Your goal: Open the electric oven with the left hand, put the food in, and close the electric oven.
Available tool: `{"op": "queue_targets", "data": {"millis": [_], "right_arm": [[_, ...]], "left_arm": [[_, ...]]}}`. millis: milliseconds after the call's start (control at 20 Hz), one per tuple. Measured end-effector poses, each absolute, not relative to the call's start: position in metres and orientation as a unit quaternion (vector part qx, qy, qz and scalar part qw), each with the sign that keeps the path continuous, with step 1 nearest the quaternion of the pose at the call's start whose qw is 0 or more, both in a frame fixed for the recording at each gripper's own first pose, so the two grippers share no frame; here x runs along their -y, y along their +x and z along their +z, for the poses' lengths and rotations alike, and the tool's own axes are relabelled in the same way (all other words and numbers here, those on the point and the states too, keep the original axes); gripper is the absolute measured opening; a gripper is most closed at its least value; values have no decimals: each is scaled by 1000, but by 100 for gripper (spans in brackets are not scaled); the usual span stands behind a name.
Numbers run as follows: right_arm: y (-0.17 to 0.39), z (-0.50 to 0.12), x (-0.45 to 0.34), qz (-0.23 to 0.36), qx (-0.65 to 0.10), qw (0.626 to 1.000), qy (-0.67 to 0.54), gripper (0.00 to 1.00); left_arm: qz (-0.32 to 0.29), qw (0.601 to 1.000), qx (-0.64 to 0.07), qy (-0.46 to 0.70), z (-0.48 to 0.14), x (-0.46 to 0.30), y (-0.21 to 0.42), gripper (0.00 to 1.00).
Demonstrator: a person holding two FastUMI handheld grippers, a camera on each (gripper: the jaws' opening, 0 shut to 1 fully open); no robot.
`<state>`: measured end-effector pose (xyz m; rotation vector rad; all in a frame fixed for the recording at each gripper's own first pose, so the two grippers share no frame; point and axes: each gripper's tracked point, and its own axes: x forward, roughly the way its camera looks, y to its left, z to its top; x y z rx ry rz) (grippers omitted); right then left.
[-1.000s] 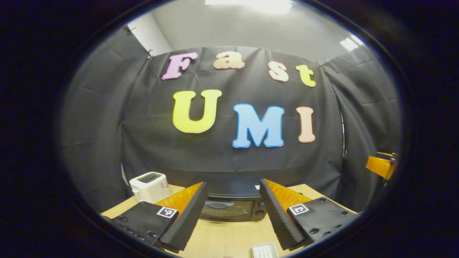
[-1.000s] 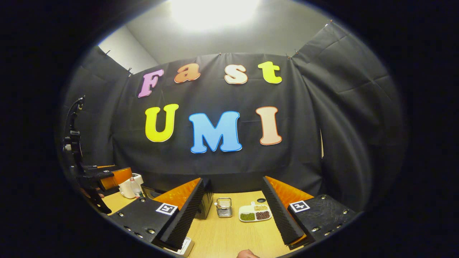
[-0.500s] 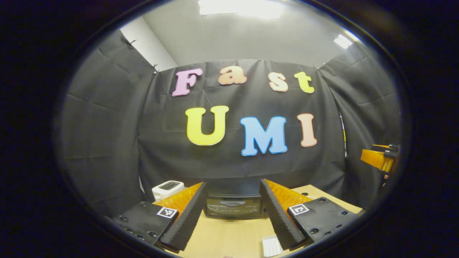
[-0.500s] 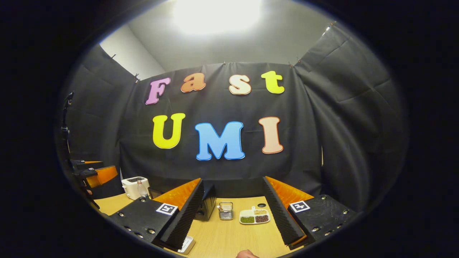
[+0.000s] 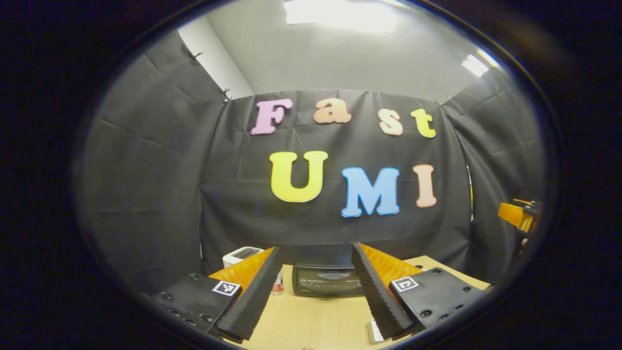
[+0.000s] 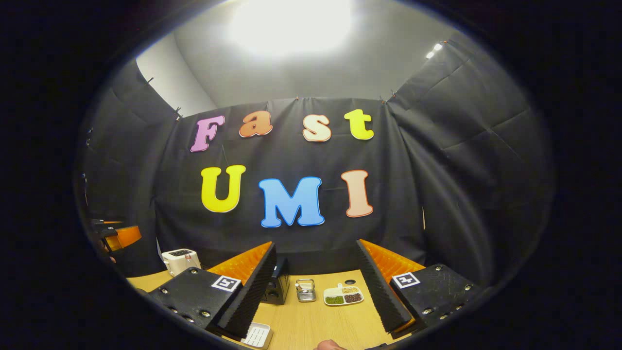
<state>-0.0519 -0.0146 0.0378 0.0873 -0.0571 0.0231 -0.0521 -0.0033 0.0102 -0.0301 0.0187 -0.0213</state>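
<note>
Both grippers' fingers spread wide, holding nothing — oven [image 5: 326, 278] door closed, sides hidden behind left fingers [image 5: 255, 291].

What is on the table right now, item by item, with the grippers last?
electric oven: 1, black, table back, door shut
toaster: 1, white, left of oven
bottle: 1, clear, between toaster and oven
wire rack: 1, metal, right of oven
divided dish: 1, white, three fillings, right of rack
small tray: 1, white, near edge
table: 1, light wood
left gripper: open, empty
right gripper: open, empty
</note>
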Motion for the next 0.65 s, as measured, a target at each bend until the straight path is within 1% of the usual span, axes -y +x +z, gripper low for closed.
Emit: {"op": "queue_targets", "data": {"millis": [400, 650], "right_arm": [[-58, 38, -6, 12, 22, 1000, 17, 98], [-53, 27, -14, 11, 6, 1000, 15, 98]], "left_arm": [[-5, 1000, -8, -14, 5, -17, -58, 100], [2, 1000, -8, -28, 2, -29, -54, 100]]}}
